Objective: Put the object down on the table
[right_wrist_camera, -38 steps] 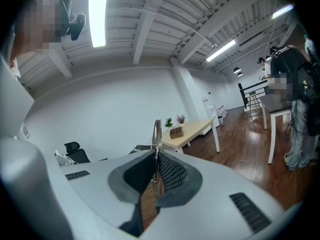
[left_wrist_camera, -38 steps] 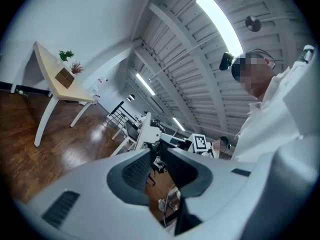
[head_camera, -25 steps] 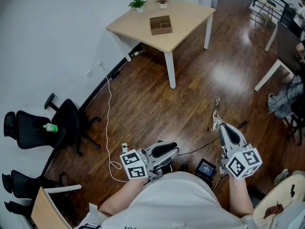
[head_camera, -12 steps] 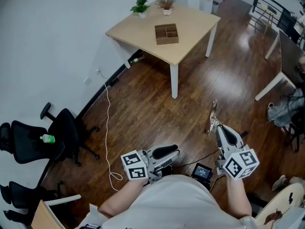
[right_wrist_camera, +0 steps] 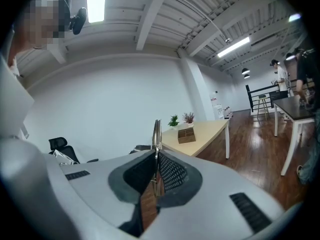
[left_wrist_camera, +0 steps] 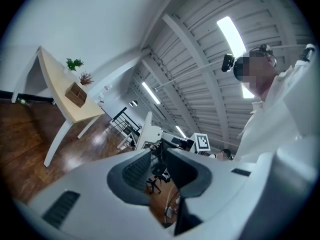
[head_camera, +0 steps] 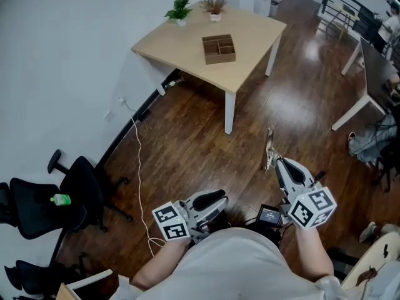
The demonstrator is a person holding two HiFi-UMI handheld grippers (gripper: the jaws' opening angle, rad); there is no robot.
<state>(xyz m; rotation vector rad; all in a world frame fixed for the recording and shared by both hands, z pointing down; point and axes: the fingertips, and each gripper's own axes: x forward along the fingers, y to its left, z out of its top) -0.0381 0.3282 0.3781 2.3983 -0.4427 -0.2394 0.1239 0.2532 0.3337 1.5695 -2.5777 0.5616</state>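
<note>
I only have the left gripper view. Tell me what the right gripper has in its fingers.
Observer: The right gripper is shut on a thin metal utensil, which sticks up past the fingertips.
Operator: Give me its position against the table.
Observer: In the head view the utensil hangs over the wooden floor. The table stands ahead, well apart from it.
Operator: Report anything lying on the floor on my side.
Observer: A white cable trails across the floor from the wall toward the person's feet, just left of the left gripper.
</note>
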